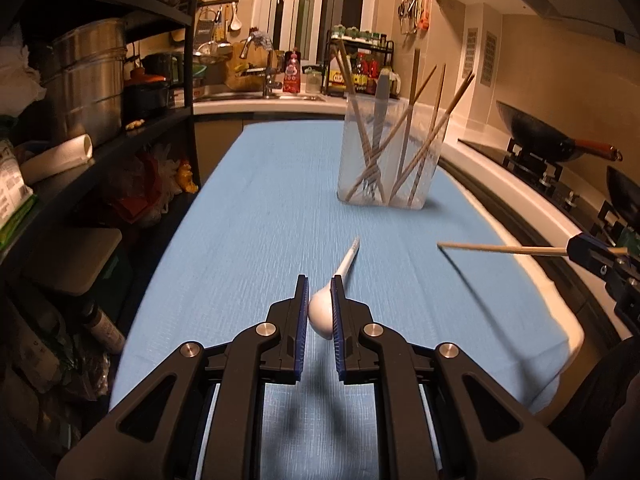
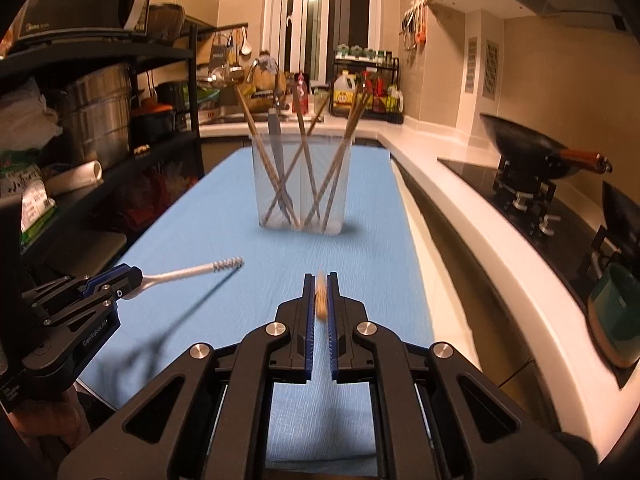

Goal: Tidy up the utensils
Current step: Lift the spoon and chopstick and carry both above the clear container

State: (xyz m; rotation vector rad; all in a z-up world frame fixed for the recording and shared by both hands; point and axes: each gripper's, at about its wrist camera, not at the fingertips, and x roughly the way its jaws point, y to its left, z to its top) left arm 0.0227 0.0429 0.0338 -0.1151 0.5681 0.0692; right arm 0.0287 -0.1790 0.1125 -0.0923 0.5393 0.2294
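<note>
The spoon (image 1: 326,304), white with a patterned handle tip, is pinched by its rounded bowl in the left gripper (image 1: 320,296) above the cloth (image 1: 248,216); that smooth curve could slip or swivel. The right gripper (image 2: 320,292) clamps a chopstick (image 2: 320,296), blurred here, which may snag on the sticks crowding the cup (image 2: 302,184).

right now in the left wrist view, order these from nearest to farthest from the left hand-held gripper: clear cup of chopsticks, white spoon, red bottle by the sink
1. white spoon, clamped in the left hand-held gripper.
2. clear cup, ahead, slightly right, on the blue cloth.
3. red bottle, far back at the sink.
</note>
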